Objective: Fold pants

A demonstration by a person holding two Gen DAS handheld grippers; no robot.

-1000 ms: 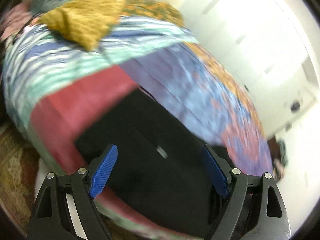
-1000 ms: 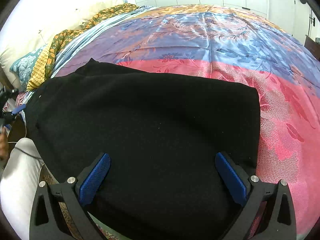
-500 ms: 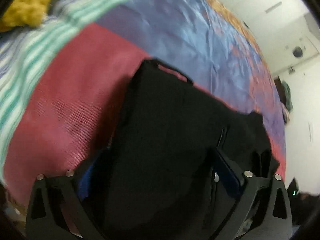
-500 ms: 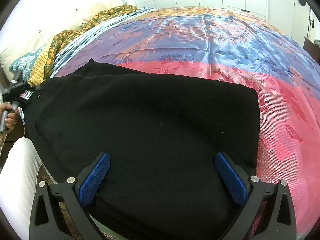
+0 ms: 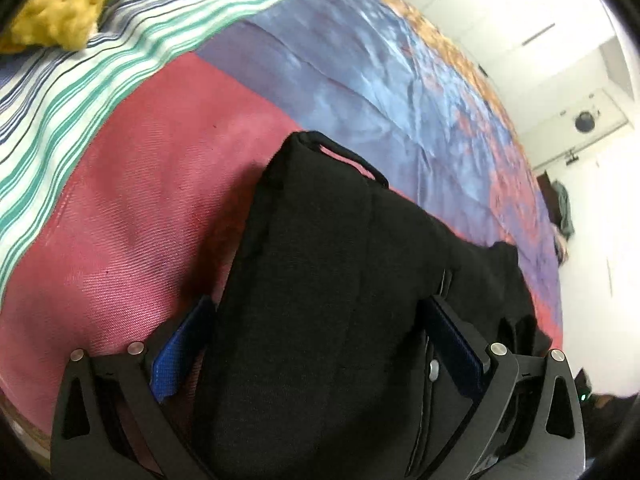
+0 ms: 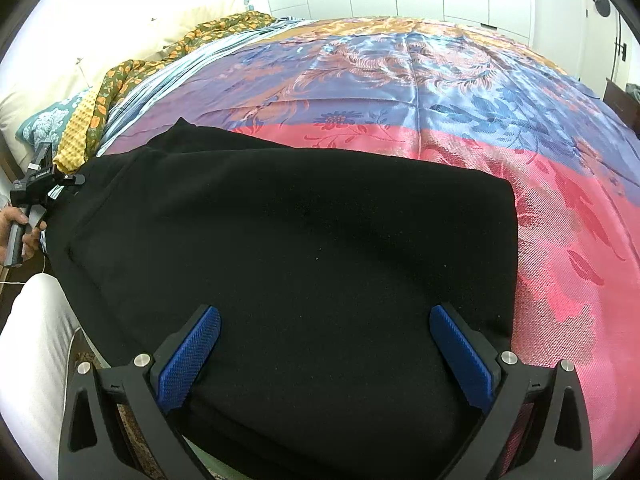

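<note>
Pants (image 6: 288, 248), black, one pair, lay flat across the near part of a bedspread (image 6: 440, 92), filling most of the right wrist view. Right edge of the cloth ran straight, with a broad strip of pink spread bare beyond it; the far edge ended at the pink band, leaving the blue and orange areas behind it uncovered. Left end reached the bed's side. In the left wrist view that end rose as a bunched ridge (image 5: 320, 280), with pink spread bare to its left and blue beyond.

Grippers, two. Right gripper (image 6: 324, 356) pointed steeply down over the near edge of the pants, blue pads wide apart, nothing pinched between them. Left gripper (image 5: 316, 356) also angled down, straddling the bunched end; its jaws had just been opening and stood wide, the cloth between them, the left pad partly hidden behind the fold, so contact there could not be told. From the right wrist view the left gripper (image 6: 60, 184) appeared small at the far left edge, its handle in a hand (image 6: 20, 228).

Pillows (image 6: 52, 124): one teal patterned; one yellow textured cloth (image 5: 60, 4) beside it. White trouser leg (image 6: 36, 360), one, at lower left.
</note>
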